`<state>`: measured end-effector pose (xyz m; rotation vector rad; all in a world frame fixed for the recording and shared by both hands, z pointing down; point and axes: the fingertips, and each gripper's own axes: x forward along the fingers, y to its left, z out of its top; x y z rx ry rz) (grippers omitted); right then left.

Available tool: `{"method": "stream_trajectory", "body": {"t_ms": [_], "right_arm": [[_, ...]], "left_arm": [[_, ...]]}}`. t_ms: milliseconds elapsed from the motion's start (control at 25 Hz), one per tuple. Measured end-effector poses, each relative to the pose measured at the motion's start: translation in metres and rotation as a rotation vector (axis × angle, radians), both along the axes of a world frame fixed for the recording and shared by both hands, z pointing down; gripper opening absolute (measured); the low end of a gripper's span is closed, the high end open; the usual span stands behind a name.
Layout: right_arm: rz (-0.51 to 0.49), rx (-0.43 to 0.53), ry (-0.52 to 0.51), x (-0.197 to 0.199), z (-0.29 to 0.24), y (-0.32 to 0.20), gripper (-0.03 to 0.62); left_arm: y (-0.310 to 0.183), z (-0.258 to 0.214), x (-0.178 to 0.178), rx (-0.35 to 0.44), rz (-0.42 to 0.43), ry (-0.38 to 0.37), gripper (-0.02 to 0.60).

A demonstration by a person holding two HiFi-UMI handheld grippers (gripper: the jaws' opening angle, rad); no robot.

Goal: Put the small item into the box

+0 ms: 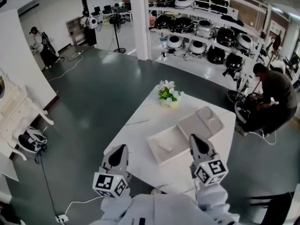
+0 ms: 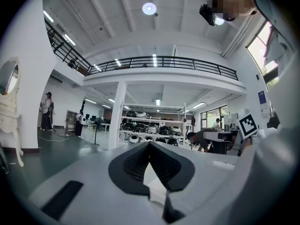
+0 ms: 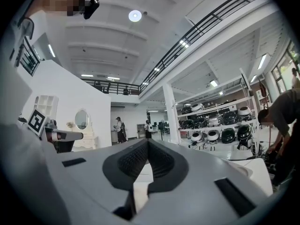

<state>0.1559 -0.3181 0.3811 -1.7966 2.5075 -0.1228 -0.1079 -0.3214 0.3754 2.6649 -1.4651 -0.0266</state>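
Observation:
An open white box [image 1: 159, 157] lies on the white table [image 1: 136, 125], its moulded lid [image 1: 202, 121] laid open beyond it to the right. A small pale item [image 1: 165, 146] appears to lie inside the box. My left gripper [image 1: 121, 148] hovers at the table's near left edge, left of the box, jaws closed together with nothing between them. My right gripper [image 1: 194, 137] hangs over the box's right edge, also shut and empty. In the left gripper view the dark pads [image 2: 133, 165] meet at the tip; the right gripper view shows the same for its pads [image 3: 164, 163].
A small pot of flowers [image 1: 168, 95] stands at the table's far end. Shelves of cookers [image 1: 201, 32] line the back wall. A person [image 1: 272, 95] crouches on the floor to the right. A white dresser [image 1: 14, 111] and a cable [image 1: 47, 182] are on the left.

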Motion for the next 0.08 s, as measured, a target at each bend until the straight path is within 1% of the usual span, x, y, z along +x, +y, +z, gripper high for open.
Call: {"method": "stream_trajectory", "body": {"t_ms": [80], "right_arm": [[0.001,-0.003,0.0,-0.0014,-0.0001,0.0002,-0.008]], "left_arm": [[-0.0001,-0.0008,-0.0012,-0.003,0.002,-0.002,-0.002]]}}
